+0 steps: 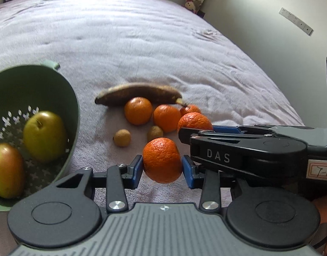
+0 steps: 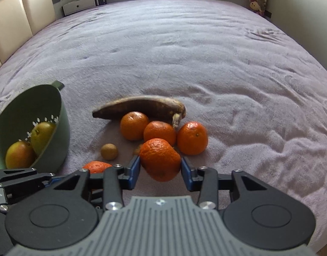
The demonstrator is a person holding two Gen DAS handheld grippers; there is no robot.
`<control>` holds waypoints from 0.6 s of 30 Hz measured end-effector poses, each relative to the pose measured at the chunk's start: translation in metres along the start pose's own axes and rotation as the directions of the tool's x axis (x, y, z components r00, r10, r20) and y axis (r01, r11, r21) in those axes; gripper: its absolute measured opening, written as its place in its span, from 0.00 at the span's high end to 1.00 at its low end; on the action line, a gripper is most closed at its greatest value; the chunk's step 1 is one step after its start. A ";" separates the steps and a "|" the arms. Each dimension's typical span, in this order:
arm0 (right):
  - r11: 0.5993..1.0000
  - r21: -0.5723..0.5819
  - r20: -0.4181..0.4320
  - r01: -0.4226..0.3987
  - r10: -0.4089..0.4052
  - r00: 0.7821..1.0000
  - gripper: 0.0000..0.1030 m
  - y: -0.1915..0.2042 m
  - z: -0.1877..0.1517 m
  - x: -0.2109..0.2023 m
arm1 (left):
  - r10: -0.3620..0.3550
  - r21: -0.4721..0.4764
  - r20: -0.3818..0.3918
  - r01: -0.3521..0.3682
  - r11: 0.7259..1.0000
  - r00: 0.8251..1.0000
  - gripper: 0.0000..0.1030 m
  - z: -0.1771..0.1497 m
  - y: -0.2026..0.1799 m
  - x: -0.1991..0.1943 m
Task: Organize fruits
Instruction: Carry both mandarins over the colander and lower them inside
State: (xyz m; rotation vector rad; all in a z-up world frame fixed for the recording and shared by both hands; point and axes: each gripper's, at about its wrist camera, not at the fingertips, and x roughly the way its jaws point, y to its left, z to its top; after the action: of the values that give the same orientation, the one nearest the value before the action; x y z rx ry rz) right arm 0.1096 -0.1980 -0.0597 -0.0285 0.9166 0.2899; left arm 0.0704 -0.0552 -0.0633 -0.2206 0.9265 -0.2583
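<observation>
Now each claw is closed on one orange: left claw (image 1: pixel 161 166) holds an orange (image 1: pixel 162 160), right claw (image 2: pixel 160 168) another orange (image 2: pixel 160 160), both right of the green colander (image 1: pixel 35 81), above the bed (image 2: pixel 184 53).

A bed (image 2: pixel 184 49) covered with a wrinkled pale lilac blanket carries everything. Directly on it lie a browned banana (image 2: pixel 142 106), three mandarins (image 2: pixel 133 125) bunched just below it, and two small brown round fruits (image 2: pixel 109 151). A green colander (image 2: pixel 63 115) sits to the left, well apart from the banana.
</observation>
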 end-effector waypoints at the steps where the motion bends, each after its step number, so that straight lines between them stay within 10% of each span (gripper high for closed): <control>1: 1.000 0.002 0.010 -0.004 0.004 1.000 0.62 0.001 0.001 -0.004 | 0.000 0.000 0.008 0.000 1.000 1.000 0.57 0.001 -0.001 -0.005; 18: 0.994 -0.016 0.153 -0.111 0.112 0.982 0.62 0.032 0.022 -0.059 | 0.110 -0.128 0.133 -0.093 0.987 0.985 0.57 0.027 0.041 -0.092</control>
State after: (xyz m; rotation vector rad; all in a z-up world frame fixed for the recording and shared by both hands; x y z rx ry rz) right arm 0.0845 -0.1775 0.0036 0.0385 0.7653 0.3942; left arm 0.0444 0.0141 0.0097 -0.2988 0.8121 -0.0904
